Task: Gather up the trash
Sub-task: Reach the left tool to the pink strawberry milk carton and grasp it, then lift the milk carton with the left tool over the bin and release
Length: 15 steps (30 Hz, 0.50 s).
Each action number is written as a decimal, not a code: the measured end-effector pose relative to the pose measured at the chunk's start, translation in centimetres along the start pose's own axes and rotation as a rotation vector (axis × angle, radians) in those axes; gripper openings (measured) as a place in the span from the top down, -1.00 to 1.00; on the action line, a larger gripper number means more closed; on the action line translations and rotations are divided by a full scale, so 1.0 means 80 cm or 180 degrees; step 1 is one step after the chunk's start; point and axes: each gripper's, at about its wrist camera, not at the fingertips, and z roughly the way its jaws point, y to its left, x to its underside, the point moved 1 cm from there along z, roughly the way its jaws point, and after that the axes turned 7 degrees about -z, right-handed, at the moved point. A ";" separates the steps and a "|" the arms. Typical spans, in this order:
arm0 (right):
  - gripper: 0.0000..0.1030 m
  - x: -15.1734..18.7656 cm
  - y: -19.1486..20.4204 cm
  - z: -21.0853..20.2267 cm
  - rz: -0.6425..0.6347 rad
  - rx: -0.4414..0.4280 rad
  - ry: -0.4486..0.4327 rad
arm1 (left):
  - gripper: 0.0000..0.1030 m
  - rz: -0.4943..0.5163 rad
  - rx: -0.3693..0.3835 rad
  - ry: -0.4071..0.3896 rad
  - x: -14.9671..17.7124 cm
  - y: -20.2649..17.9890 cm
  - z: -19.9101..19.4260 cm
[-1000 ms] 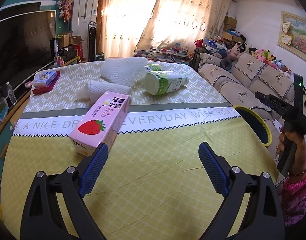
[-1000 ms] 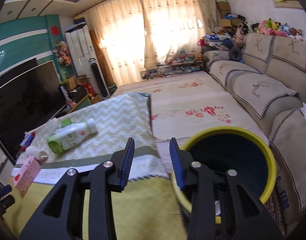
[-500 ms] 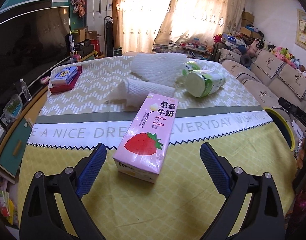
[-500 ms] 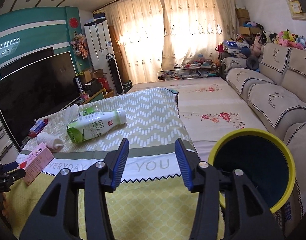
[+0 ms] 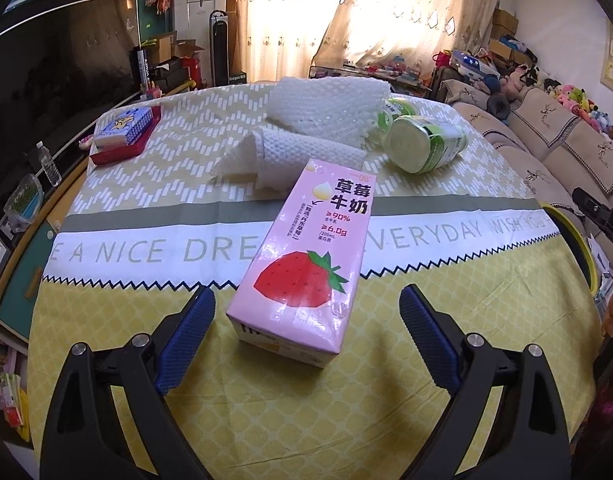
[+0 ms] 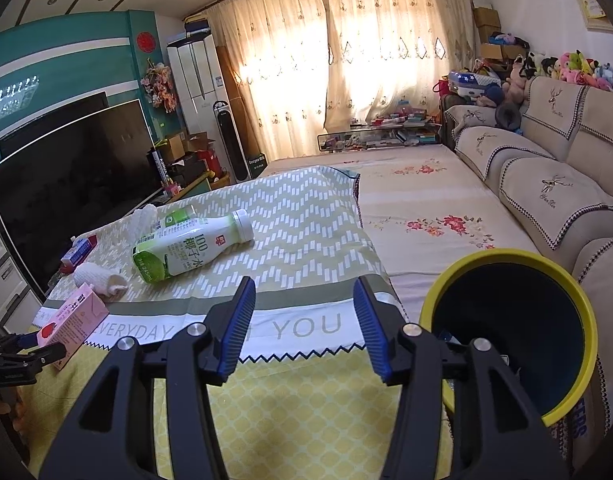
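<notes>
Straddling the pink strawberry-milk carton (image 5: 306, 256) at frame centre, the left tool (image 5: 306, 320) stands wide and empty. Centre both pads on its long sides, then close gently; the right tool (image 6: 304, 324) hangs half-open, empty.

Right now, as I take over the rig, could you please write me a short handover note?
Left gripper: open, empty, its fingers either side of the near end of the pink milk carton, not touching.
Right gripper: open, empty, over the table's edge beside the yellow-rimmed bin.
On the table: carton, white-green bottle, small green bottle, foam wraps.
Done: no item gripped.
Left: grip carton, bin it, then the rest.
</notes>
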 end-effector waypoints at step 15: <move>0.03 0.000 -0.007 0.003 0.0077 -0.0086 0.0036 | -0.09 0.0032 0.0000 0.0072 -0.010 0.004 0.017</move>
